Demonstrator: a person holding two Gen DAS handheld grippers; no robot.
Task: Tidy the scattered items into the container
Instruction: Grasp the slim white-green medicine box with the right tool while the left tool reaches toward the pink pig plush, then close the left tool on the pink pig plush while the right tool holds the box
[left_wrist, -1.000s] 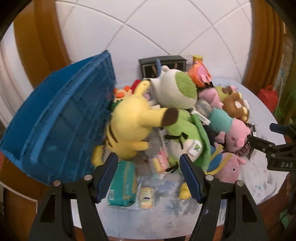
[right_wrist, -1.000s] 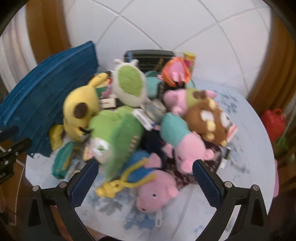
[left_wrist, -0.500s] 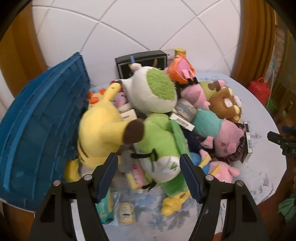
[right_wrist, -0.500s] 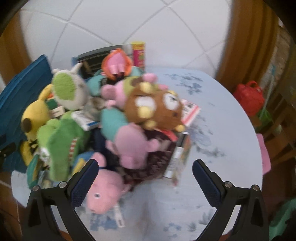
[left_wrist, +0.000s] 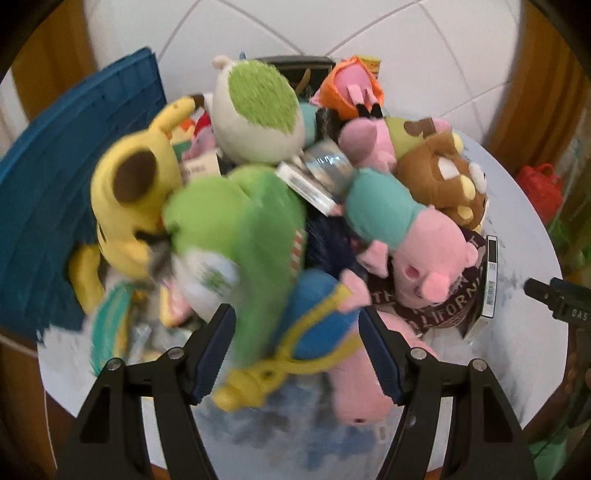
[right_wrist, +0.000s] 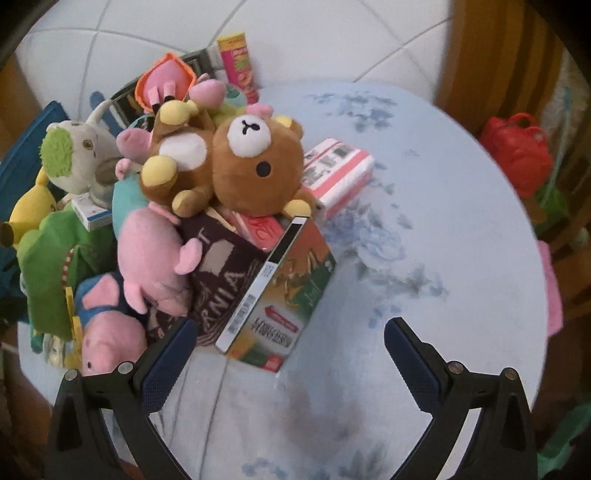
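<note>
A heap of plush toys and boxes lies on a round pale-blue table (right_wrist: 424, 229). A blue crate (left_wrist: 55, 206) lies tipped on its side at the left. My left gripper (left_wrist: 297, 354) is open and empty, above a blue-and-yellow plush (left_wrist: 314, 325) and a green plush (left_wrist: 236, 229). A yellow plush (left_wrist: 129, 184) sits by the crate. My right gripper (right_wrist: 288, 362) is open and empty, just in front of a green-and-orange box (right_wrist: 291, 291). A brown bear (right_wrist: 255, 162) tops the heap, with pink pig plushes (right_wrist: 151, 251) beside it.
A pink-and-white box (right_wrist: 336, 173) lies behind the bear. A yellow-pink tube (right_wrist: 240, 62) and a dark box (left_wrist: 295, 70) stand at the back wall. A red bag (right_wrist: 517, 151) sits beyond the table's right edge. Wooden panels flank the tiled wall.
Both grippers have swung to the right. The left view now centres on the green and blue plushes. The right gripper has come closer to the green-and-orange box. Both stay open.
</note>
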